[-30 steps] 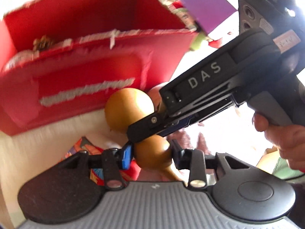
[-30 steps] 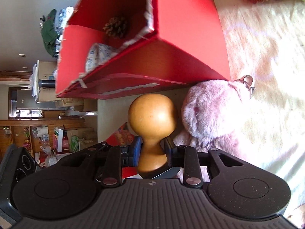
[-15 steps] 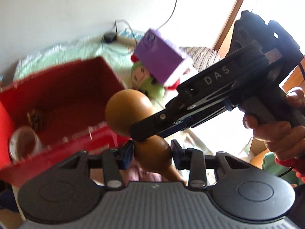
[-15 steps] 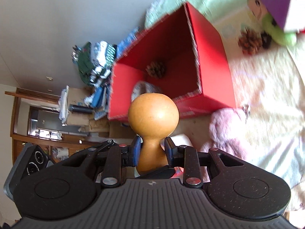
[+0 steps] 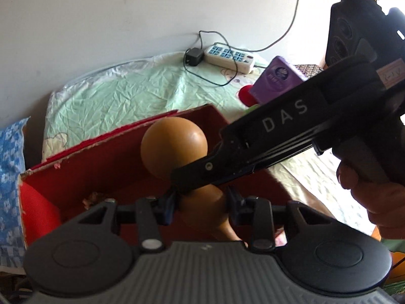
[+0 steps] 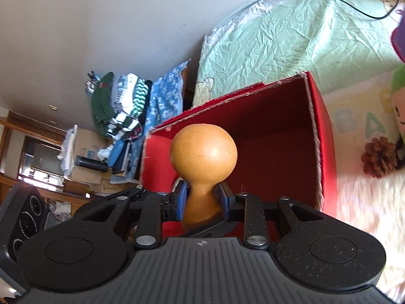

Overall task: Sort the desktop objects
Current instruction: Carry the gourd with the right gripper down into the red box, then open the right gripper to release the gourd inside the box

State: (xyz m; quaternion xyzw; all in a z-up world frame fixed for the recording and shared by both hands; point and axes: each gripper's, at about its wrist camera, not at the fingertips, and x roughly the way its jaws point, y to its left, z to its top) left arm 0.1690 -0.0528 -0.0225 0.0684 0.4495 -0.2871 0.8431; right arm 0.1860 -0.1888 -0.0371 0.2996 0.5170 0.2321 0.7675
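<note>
Both grippers hold one tan gourd (image 5: 174,147) over the open red box (image 5: 76,174). My left gripper (image 5: 200,202) is shut on the gourd's smaller lower bulb. My right gripper (image 6: 201,200) is shut on the gourd's narrow waist, and its black body crosses the left wrist view (image 5: 291,136). The gourd's big round bulb (image 6: 203,152) points into the box (image 6: 278,152). A pine cone (image 5: 95,197) shows partly inside the box.
A pine cone (image 6: 378,157) lies on the mat right of the box. A purple box (image 5: 277,81) and a green plush toy (image 6: 398,101) stand at the right. A power strip (image 5: 229,58) and charger lie on the green sheet (image 5: 126,101).
Both grippers lifted the gourd from beside the box and the pink plush toy up and over the box's open top. The grip on the gourd stayed the same.
</note>
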